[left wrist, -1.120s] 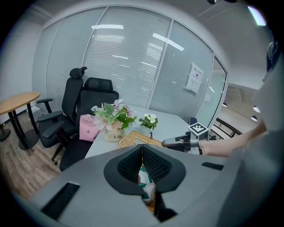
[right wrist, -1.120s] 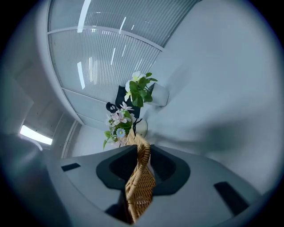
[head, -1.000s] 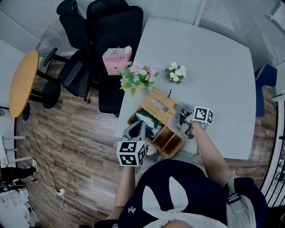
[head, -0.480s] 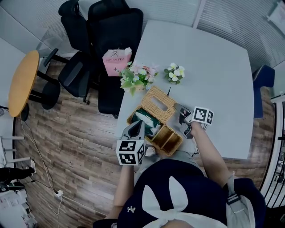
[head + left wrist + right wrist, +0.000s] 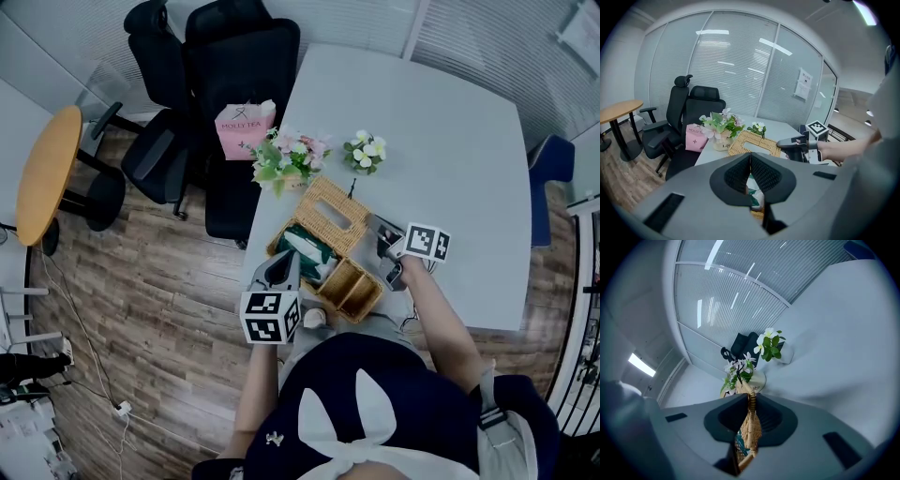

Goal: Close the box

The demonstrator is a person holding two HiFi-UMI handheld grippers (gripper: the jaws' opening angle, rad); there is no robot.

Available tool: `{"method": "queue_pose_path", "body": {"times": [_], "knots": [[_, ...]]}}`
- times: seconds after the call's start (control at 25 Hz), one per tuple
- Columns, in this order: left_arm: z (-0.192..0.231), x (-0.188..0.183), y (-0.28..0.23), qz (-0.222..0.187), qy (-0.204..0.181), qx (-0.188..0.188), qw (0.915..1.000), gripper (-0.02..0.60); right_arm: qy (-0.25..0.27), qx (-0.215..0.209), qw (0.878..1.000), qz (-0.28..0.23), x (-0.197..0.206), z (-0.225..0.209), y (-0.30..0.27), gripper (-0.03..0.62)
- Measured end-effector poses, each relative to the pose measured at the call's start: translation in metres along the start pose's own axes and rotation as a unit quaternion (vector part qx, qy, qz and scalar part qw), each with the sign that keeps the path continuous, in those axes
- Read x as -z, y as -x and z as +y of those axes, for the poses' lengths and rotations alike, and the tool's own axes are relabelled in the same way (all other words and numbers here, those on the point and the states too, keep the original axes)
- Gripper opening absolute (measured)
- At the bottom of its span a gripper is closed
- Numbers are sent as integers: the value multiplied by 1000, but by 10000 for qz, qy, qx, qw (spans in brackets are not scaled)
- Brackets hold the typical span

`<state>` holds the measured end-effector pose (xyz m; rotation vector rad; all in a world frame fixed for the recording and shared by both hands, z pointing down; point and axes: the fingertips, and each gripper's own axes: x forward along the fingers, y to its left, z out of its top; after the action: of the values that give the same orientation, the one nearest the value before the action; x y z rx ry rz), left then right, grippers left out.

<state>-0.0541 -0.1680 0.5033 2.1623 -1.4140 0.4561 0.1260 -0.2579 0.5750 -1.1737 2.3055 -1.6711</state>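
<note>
Swing the wicker lid (image 5: 336,214) squarely down over the box (image 5: 352,289) at frame centre, with the right gripper (image 5: 751,399), jaws just closing, clamped on its edge. Hold the left gripper (image 5: 750,161), jaws together and empty, clear at lower left.

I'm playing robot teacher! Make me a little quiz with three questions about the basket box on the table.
1. Pick one: what is the right tool pinching?
A) the wicker lid
B) a flower
C) the pink bag
2. True or false: the wicker box is already closed.
3. Fill in: ___ flower bunches stand on the table beyond the box.

Key
1. A. Its jaws have just been closing, and the wicker lid is between them.
2. False. The lid stands tilted up and the inside shows.
3. Two.
</note>
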Motion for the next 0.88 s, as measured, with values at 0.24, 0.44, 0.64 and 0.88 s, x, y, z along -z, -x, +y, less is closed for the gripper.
{"method": "queue_pose_path", "body": {"times": [0.24, 0.44, 0.64, 0.88], "knots": [[2, 1, 4, 6, -65, -11, 10000, 23, 128, -25, 9999, -104, 0, 10, 4, 51], [1, 2, 6, -9, -109, 12, 9999, 23, 513, -29, 9986, -94, 1, 20, 7, 51], [1, 3, 9, -26, -127, 19, 9999, 23, 916, 14, 9957, -113, 4, 28, 11, 51], [1, 3, 14, -62, -91, 32, 9999, 23, 1280, 89, 9917, -121, 6, 37, 14, 51]]}}
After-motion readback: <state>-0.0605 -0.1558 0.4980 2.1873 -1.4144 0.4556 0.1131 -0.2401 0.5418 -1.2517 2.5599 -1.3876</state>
